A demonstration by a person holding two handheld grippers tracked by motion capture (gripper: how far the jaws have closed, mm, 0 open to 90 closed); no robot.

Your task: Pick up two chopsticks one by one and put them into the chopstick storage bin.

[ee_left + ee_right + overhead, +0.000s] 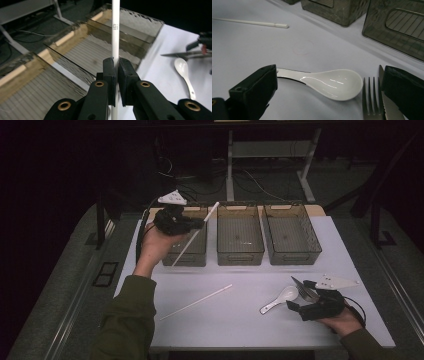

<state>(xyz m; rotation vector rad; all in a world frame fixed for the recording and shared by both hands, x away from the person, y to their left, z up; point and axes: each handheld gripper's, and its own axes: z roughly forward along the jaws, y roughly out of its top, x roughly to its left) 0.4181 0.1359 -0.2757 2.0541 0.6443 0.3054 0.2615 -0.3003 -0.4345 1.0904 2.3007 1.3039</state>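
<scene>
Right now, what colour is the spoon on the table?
White spoon, clearest in the right gripper view.

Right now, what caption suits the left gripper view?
Left gripper clamps a white chopstick above the bins.

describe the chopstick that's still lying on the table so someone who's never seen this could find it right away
Start at the row of three dark bins along the far side of the white table. In front of the left bin, on the bare tabletop, lies a thin white chopstick, slanted. Unlike its twin clamped in the left gripper over that bin, it lies flat and untouched, left of the white spoon.
</scene>
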